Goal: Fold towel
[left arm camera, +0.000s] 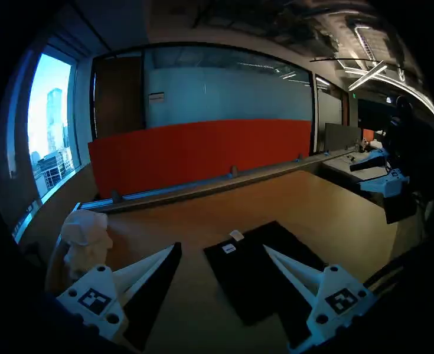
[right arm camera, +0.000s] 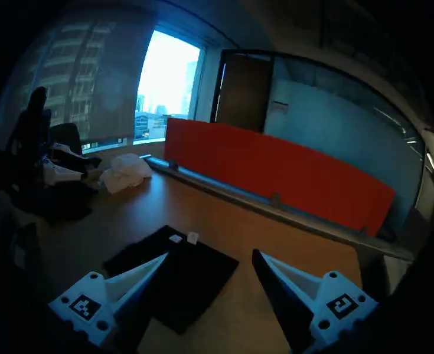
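Left tongs and right tongs have white, black-lined fingers bearing square markers.

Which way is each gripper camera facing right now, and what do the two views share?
Left gripper view: rides the left gripper, looks along its open fingers over the towel toward the red partition; the right gripper and the person show far right.
Right gripper view: rides the right gripper, looks over the towel at the partition more obliquely; left gripper and person far left.
Shared: towel, partition, white cloth, window.
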Demonstrator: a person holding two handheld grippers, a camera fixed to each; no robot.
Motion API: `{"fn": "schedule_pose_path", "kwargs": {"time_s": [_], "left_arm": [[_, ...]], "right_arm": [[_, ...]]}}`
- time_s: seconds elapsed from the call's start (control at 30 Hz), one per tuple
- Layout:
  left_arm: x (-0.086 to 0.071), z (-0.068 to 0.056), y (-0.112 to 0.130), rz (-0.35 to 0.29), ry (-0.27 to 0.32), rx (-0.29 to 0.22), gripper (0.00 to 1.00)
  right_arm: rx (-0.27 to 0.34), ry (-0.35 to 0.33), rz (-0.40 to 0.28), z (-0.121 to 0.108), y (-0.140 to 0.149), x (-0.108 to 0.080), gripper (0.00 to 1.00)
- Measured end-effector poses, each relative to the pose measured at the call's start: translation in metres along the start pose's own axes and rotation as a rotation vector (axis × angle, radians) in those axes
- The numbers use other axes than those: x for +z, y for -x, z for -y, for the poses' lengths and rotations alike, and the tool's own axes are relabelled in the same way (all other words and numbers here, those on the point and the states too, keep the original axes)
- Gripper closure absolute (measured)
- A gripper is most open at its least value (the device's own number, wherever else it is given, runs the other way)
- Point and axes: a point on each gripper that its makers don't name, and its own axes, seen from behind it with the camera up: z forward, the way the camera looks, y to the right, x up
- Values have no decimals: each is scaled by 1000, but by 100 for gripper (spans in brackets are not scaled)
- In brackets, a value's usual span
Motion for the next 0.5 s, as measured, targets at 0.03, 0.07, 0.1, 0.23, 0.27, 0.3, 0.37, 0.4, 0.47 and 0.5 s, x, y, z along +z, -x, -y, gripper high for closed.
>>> {"fn": "schedule_pose_path", "kwargs": {"time_s": [0.03,0.07,0.1,0.23,0.27,0.3,0.37,0.4,0.47,0.5], "left_arm": [[2,-2,4,7,4,1,9],[4,-3,9,15,9,3,9],[6,-5,14,23,15,3,9],[16,-14,33,56,38,2,9],[18,-15,38,65,43,3,9],[22,-17,44,76,48,5,9],[27,-21,55,94,55,10,9],[30,-23,61,105,61,13,9],[36,-27,72,124,73,16,9],[39,-30,78,136,79,19,9]], "right_arm": [[-2,-6,7,1,4,2,0],[-3,-12,14,3,7,5,0],[-4,-18,23,4,12,7,0],[-5,-39,53,11,31,18,0],[-4,-46,61,13,36,20,0],[-2,-53,69,15,42,23,0],[2,-67,85,19,53,29,0],[3,-73,95,20,60,31,0],[4,-84,114,23,71,36,0],[3,-90,125,25,78,39,0]]}}
